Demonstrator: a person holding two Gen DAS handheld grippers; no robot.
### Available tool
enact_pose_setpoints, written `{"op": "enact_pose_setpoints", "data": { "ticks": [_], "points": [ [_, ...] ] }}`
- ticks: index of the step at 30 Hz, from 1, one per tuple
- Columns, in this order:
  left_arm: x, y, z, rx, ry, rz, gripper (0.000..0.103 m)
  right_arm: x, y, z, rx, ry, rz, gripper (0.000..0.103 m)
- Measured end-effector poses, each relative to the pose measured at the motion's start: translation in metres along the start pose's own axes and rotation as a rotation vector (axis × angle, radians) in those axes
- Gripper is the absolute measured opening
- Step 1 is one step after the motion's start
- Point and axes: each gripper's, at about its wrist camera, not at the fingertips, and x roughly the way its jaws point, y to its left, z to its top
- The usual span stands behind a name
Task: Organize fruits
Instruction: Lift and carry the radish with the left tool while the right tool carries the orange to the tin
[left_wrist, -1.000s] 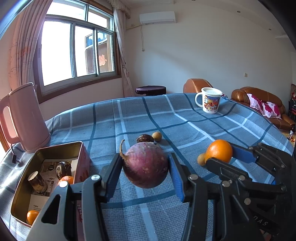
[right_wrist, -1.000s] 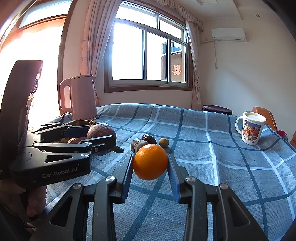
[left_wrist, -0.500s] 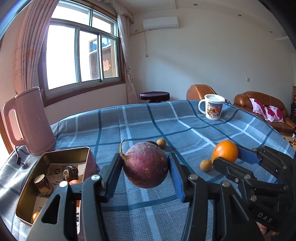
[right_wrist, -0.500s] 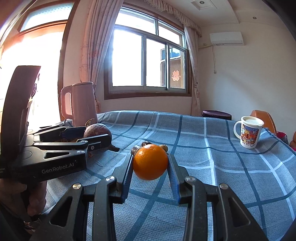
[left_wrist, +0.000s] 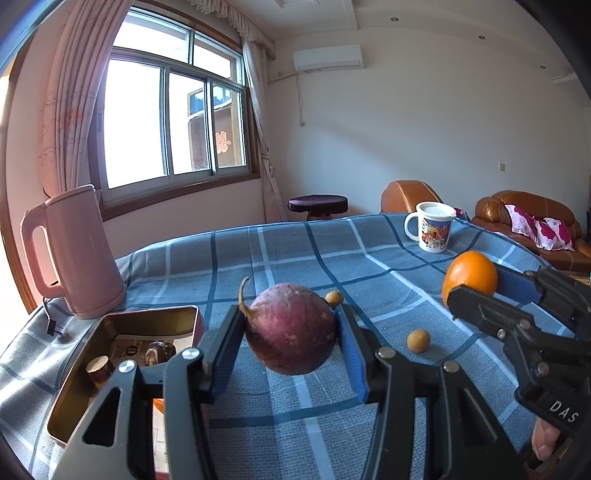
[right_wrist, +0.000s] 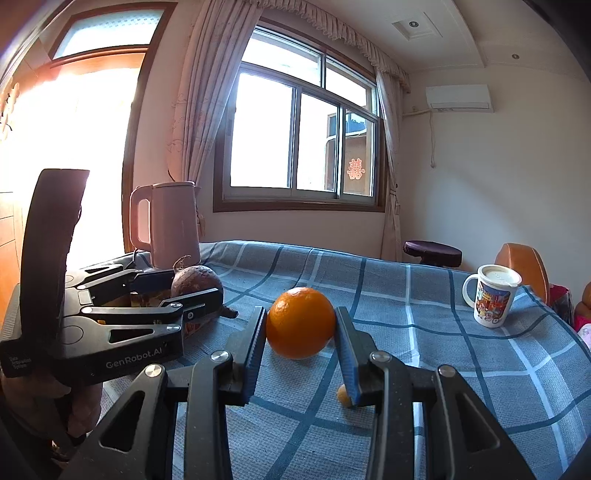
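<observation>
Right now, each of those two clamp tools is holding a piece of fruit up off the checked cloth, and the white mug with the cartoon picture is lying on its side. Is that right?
Not quite. The mug stands upright on the checked cloth, as the left wrist view shows. The rest holds: the left gripper clamps the purple fruit, and the right gripper clamps the orange, both lifted.

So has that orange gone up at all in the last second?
Yes. The orange, clamped in the right hand-held gripper, has risen: it now hangs well clear of the tablecloth, higher against the kettle.
</observation>
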Motion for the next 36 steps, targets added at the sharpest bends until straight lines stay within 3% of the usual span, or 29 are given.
{"op": "enact_pose_setpoints", "data": {
  "ticks": [16, 36],
  "points": [
    [-0.017, 0.019, 0.012, -0.007, -0.055, 0.076, 0.052, 0.003, 0.012, 0.034, -0.043, -0.037, 0.041, 0.038],
    [-0.017, 0.063, 0.014, -0.058, -0.026, 0.158, 0.052, 0.033, 0.051, 0.065, -0.103, -0.045, 0.134, 0.038]
  ]
}}
